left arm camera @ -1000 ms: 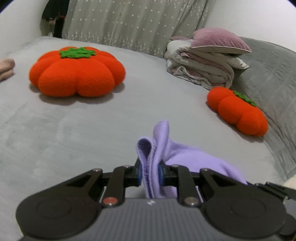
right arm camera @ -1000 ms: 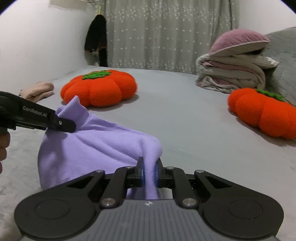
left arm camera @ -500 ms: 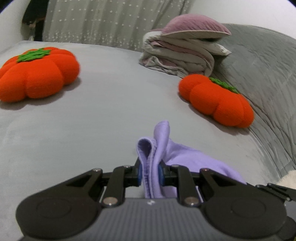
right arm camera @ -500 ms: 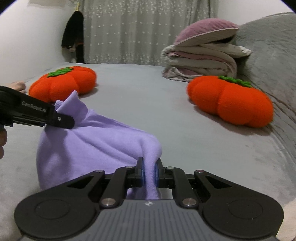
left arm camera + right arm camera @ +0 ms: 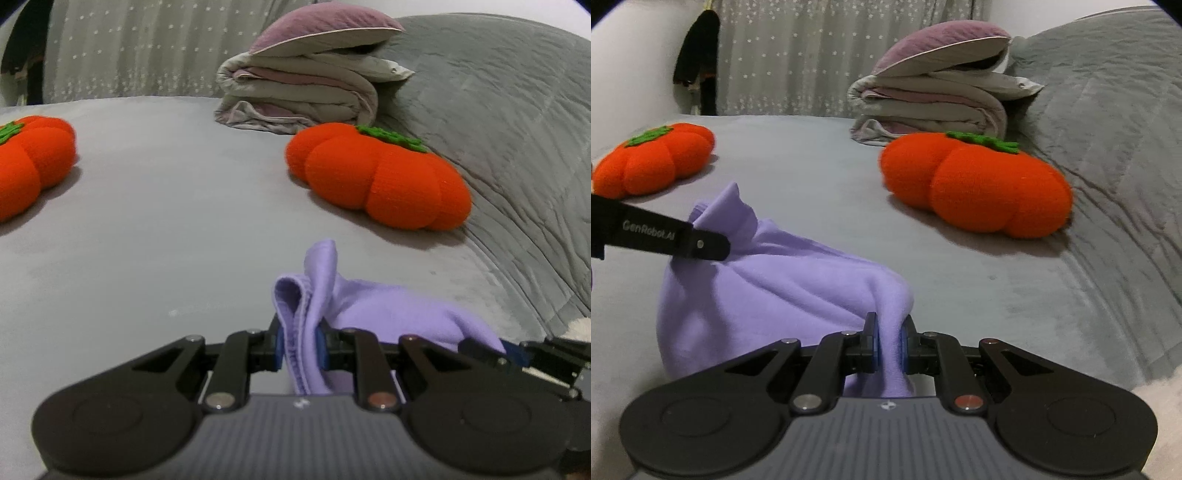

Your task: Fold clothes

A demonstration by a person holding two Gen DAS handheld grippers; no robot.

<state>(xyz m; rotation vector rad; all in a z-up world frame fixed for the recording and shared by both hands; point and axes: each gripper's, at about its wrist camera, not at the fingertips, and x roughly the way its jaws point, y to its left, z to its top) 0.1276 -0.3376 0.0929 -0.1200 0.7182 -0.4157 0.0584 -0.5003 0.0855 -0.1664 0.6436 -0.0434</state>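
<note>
A lilac garment (image 5: 768,295) hangs bunched between both grippers above the grey bed (image 5: 812,155). My left gripper (image 5: 301,347) is shut on a hemmed edge of the lilac garment (image 5: 388,310), whose corner sticks up past the blue pads. My right gripper (image 5: 888,345) is shut on another fold of the same cloth. In the right wrist view the left gripper (image 5: 716,245) comes in from the left, pinching the raised corner. In the left wrist view the right gripper's fingers (image 5: 517,352) show at the right edge. The cloth's lower part is hidden behind the gripper bodies.
Two orange pumpkin cushions lie on the bed, one ahead to the right (image 5: 975,184) and one at the left (image 5: 653,162). A folded quilt (image 5: 931,110) with a purple pillow (image 5: 942,44) sits at the back. A grey quilted headboard (image 5: 1108,129) rises on the right.
Both grippers, still holding the lilac garment, have swung to the right: the right pumpkin cushion and headboard now loom larger and nearer, and the left cushion has slid toward the left edge.
</note>
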